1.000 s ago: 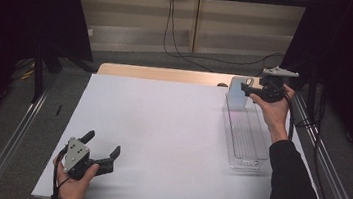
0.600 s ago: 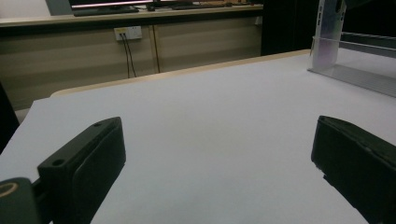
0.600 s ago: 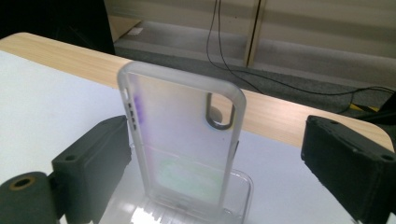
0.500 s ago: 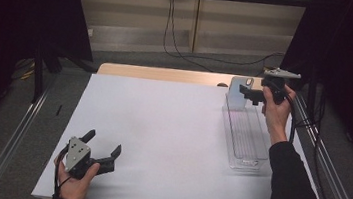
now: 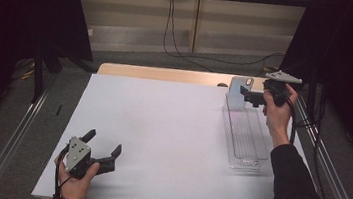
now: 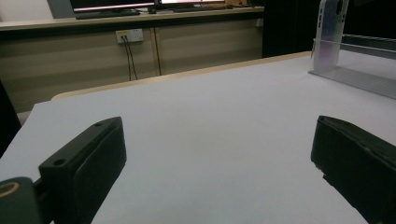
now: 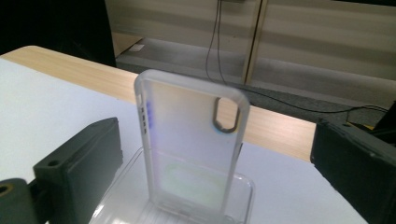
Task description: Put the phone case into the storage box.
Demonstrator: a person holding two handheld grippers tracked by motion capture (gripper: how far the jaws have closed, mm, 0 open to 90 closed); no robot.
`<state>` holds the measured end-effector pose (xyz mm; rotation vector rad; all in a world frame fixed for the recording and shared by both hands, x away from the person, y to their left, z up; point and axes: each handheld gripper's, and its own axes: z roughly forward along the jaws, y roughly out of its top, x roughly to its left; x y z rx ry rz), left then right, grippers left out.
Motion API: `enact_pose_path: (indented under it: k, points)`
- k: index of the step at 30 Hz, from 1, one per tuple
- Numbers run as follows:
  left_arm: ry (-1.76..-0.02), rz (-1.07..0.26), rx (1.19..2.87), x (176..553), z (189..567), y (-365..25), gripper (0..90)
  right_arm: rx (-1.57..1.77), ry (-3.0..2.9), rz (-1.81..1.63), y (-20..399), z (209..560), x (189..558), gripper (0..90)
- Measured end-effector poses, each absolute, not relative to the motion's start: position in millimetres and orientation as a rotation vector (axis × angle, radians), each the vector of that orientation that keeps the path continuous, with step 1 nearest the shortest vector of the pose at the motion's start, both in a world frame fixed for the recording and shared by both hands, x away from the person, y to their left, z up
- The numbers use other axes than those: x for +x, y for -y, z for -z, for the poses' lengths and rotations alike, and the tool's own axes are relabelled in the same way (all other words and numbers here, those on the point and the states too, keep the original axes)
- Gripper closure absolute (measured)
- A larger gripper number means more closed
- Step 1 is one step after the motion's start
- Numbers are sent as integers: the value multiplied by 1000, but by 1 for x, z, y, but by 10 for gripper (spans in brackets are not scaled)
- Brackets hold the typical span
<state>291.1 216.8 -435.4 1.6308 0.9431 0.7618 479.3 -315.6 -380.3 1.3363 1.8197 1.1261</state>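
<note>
- While the white table [image 5: 171, 129] lies broad under everything, the clear tray [image 5: 245, 137] runs along its right side.
- At the tray's far end a translucent phone case [image 7: 187, 140] stands upright, leaning little.
- It looks light, thin-walled and springy, smooth enough to slip; its two long side rims seem the safest hold.
- Just beside it, the right gripper [image 5: 253, 95] has just been opening: its jaws flank the case without pressing it.
- Near the front edge, the left gripper [image 5: 103, 151] rests wide open, holding nothing.
</note>
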Motion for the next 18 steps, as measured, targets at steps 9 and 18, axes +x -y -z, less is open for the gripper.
enact_pose_path:
  k: [9,18]
  points:
    - [-901,-750,1632,289,432,-217,31,1332,-1816,-1115,309,384,469,15]
    - [-936,-749,1609,295,431,-223,24,1323,-1825,-1123,305,388,463,34]
